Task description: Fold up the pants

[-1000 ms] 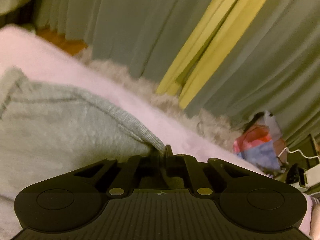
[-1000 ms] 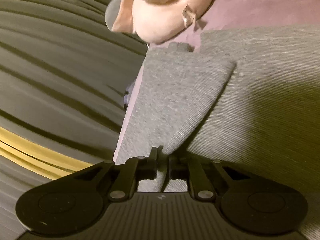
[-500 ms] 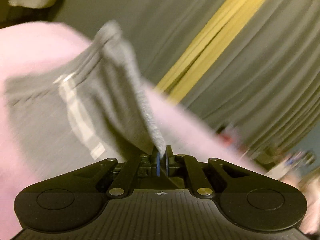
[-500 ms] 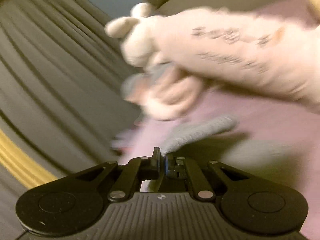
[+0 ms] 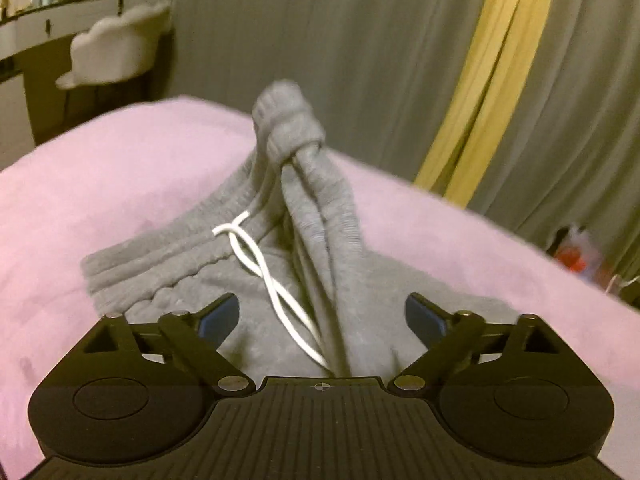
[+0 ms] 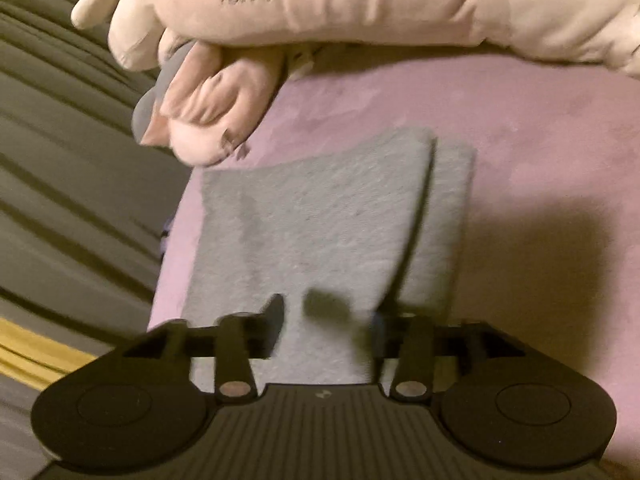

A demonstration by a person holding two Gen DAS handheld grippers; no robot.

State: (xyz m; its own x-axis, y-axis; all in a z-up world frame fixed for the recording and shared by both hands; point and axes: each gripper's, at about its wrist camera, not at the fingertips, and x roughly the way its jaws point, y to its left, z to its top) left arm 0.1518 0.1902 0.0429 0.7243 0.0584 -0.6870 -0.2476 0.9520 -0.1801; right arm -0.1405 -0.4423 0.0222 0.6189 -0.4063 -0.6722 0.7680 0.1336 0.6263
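Both jaws opening: left hand-held gripper and right hand-held gripper release grey pants (no containers).

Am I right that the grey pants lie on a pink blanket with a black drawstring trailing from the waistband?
Not quite: the drawstring is white, not black, as the left wrist view shows. The rest holds: the grey pants lie on the pink blanket, and the cord trails from the waistband.
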